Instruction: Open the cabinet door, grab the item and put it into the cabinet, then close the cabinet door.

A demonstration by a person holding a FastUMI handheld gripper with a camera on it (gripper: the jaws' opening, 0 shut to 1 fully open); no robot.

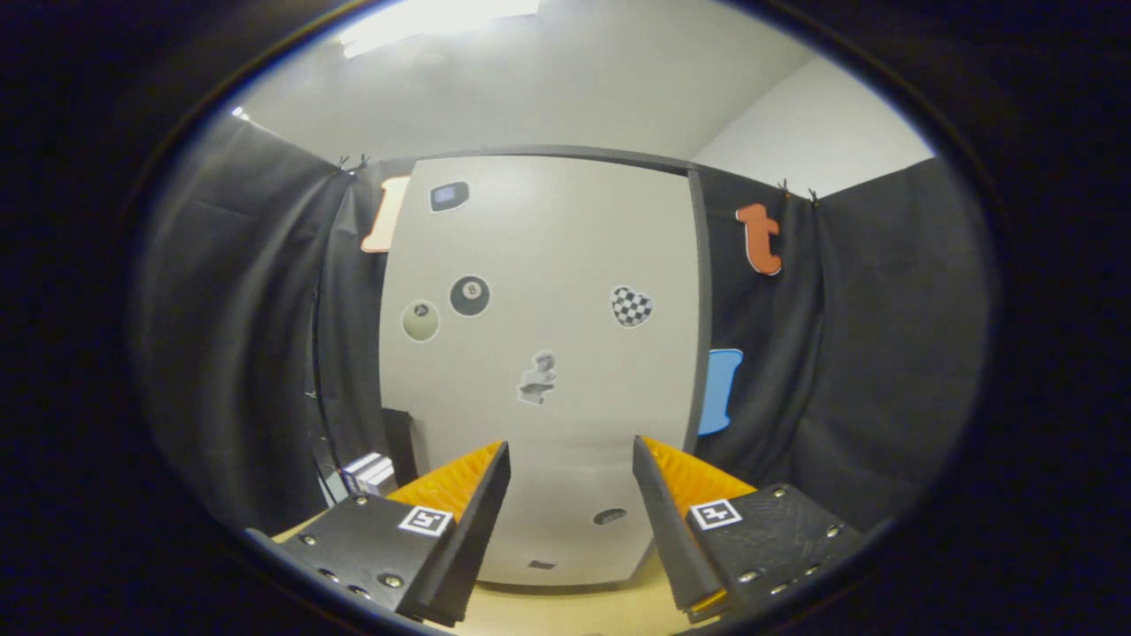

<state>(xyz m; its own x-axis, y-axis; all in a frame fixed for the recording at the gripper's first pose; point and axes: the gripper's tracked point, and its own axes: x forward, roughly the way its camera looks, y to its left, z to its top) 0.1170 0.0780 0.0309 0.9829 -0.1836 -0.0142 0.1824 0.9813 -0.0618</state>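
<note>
A booth draped in black cloth [884, 353] under a pale ceiling with a bright light panel [433, 22] frames the scene, a light wooden tabletop [574, 609] running beneath. In the gripper view, a tall cabinet stands straight ahead, its smooth, off-white door [539, 353] closed and flat-faced, bordered by a dark grey frame [701, 309] along the top and right edge. Stickers dot the door: an eight-ball [469, 295], a pale ball [421, 321], a checkered heart [631, 306] and a small grey figure [537, 377]. The gripper [570, 477] points squarely at the door's lower half, its fingers spread wide with nothing between them but the door beyond. The fingers are wedge-shaped, their inner faces ribbed. A small striped box [369, 473], likely the item to be stored, sits on the table to the left of the cabinet, just beyond the left finger. The door comes first; no handle is clear, so the grip probably falls on an edge.
</note>
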